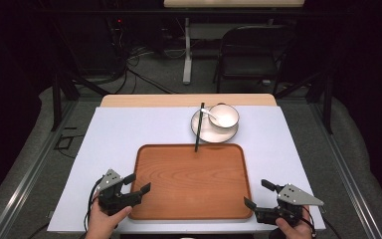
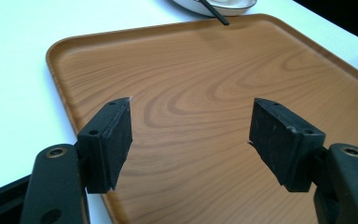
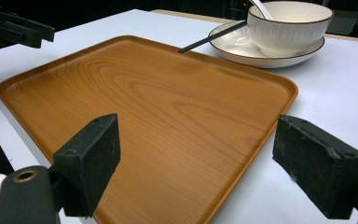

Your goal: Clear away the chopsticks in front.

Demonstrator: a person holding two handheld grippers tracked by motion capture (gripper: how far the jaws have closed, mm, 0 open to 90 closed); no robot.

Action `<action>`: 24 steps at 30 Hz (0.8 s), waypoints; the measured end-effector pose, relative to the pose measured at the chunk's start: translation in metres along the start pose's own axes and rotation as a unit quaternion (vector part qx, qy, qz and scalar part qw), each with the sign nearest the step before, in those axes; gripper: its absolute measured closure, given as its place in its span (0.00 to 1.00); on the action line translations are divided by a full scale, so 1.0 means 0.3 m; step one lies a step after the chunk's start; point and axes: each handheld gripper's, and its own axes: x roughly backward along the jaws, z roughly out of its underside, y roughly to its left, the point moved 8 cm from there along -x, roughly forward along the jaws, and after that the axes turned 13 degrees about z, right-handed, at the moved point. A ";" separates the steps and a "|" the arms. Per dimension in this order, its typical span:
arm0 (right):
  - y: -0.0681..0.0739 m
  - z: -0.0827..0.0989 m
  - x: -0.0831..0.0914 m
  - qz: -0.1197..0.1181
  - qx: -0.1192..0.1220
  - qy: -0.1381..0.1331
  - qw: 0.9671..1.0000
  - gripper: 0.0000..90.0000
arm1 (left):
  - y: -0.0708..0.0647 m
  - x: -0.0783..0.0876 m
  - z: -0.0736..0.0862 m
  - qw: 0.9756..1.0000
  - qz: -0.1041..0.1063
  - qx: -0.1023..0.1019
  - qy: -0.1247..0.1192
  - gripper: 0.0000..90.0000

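An empty wooden tray (image 1: 191, 180) lies on the white table top in front of me. Behind it a white bowl (image 1: 224, 116) with a white spoon (image 1: 208, 113) sits on a white plate (image 1: 210, 130), and black chopsticks (image 1: 199, 127) lean from the plate onto the tray's far rim. My left gripper (image 1: 137, 183) hovers at the tray's near left corner, jaws wide apart and empty; the left gripper view looks across the tray (image 2: 205, 107). My right gripper (image 1: 257, 194) stands open at the near right corner, facing the tray (image 3: 158, 102) and bowl (image 3: 286, 25).
The white sheet (image 1: 129, 129) covers a wooden table whose far edge (image 1: 189, 100) shows. A black folding chair (image 1: 251, 52) and a table leg (image 1: 187, 50) stand beyond, with cables on the floor. Bare white surface lies left and right of the tray.
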 end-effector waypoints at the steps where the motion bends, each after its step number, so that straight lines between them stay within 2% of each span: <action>1: -0.001 0.000 0.000 0.001 0.001 -0.001 1.000 0.16 | 0.001 0.000 0.002 1.000 0.003 0.005 0.001 0.33; 4: -0.002 -0.002 -0.003 0.001 0.000 0.001 1.000 0.16 | -0.001 0.000 0.002 1.000 0.008 0.019 -0.004 0.33; 12: 0.002 0.000 -0.008 -0.001 0.005 0.006 1.000 0.16 | -0.001 -0.008 -0.015 0.999 0.015 0.033 -0.014 0.33; 15: 0.003 0.000 -0.006 0.001 0.006 0.006 1.000 0.16 | -0.005 -0.016 -0.024 0.999 0.021 0.040 -0.012 0.34; 19: 0.006 0.000 -0.004 0.001 0.006 0.006 1.000 0.16 | -0.006 -0.030 -0.024 0.999 0.020 0.041 -0.002 0.35; 24: 0.005 0.001 -0.002 0.003 0.007 0.006 1.000 0.16 | 0.001 -0.049 -0.027 0.998 0.018 0.052 0.003 0.35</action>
